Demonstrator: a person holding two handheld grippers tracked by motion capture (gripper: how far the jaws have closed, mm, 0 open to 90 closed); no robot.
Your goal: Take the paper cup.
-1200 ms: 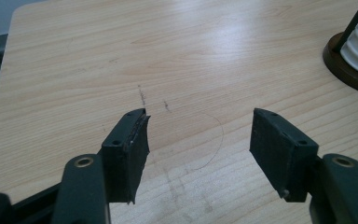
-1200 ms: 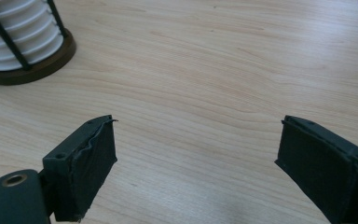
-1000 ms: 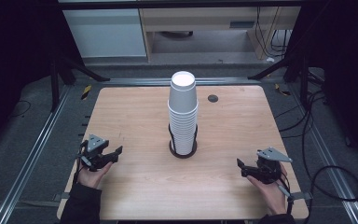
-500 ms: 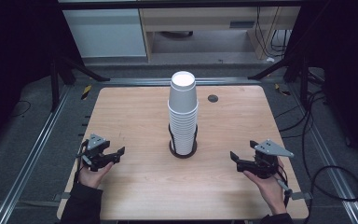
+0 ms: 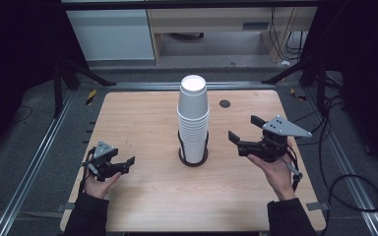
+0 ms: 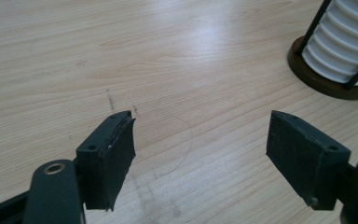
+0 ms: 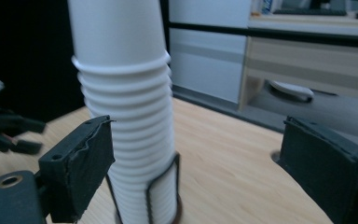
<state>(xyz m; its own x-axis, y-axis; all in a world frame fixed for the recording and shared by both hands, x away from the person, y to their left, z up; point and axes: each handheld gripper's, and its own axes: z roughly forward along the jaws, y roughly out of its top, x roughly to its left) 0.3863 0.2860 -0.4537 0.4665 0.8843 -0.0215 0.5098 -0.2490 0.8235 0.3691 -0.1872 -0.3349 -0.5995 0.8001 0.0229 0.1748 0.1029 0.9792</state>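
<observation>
A tall stack of white paper cups (image 5: 193, 118) stands upside down in a black wire holder on a round dark base (image 5: 193, 160) at the table's middle. My left gripper (image 5: 127, 164) rests low at the front left, apart from the stack. Its jaws have just been opening and stand open over bare wood (image 6: 200, 140), with the holder's base (image 6: 317, 77) ahead to the right. My right gripper (image 5: 242, 128) is held up to the right of the stack, open wide and pointing at it. In the right gripper view (image 7: 200, 154) the cups (image 7: 126, 116) stand just beyond the left jaw.
A small dark round hole (image 5: 225, 103) sits in the wooden table (image 5: 142, 118) behind and right of the stack. Metal rails (image 5: 39, 147) run along both table sides. Cables (image 5: 344, 182) lie on the floor at the right. A cabinet (image 5: 113, 34) stands beyond the far edge.
The right gripper has risen and moved left toward the cup stack. The left gripper's jaws have opened while that hand stayed in place.
</observation>
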